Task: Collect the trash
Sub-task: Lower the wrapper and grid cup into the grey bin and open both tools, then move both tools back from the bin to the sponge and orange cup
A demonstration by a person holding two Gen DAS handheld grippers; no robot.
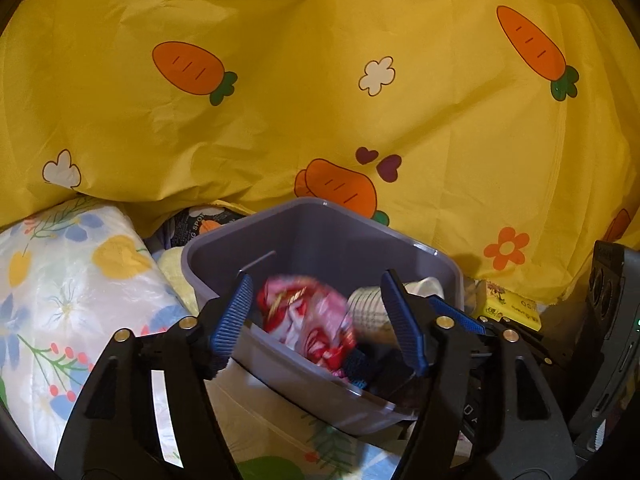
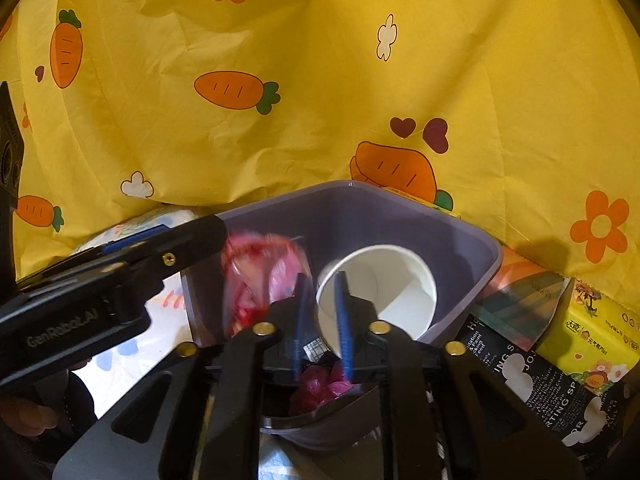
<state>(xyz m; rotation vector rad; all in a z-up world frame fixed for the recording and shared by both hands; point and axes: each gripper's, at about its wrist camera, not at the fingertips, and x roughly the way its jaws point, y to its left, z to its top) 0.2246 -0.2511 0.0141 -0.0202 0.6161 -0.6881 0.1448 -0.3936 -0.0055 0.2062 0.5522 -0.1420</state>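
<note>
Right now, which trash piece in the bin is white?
The paper cup, its mouth open toward the right camera; the snack wrapper beside it is red and pink.

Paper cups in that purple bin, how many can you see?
1: a white paper cup lies tilted in the purple bin, beside the pink wrapper. Others may be hidden beneath.

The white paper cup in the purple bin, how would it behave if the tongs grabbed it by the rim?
The paper cup looks empty, so it is probably very light. Its thin wall would likely dent under a firm squeeze. It lies tilted among loose wrappers in the bin, so a nudge might roll or shift it rather than move it cleanly.
</note>
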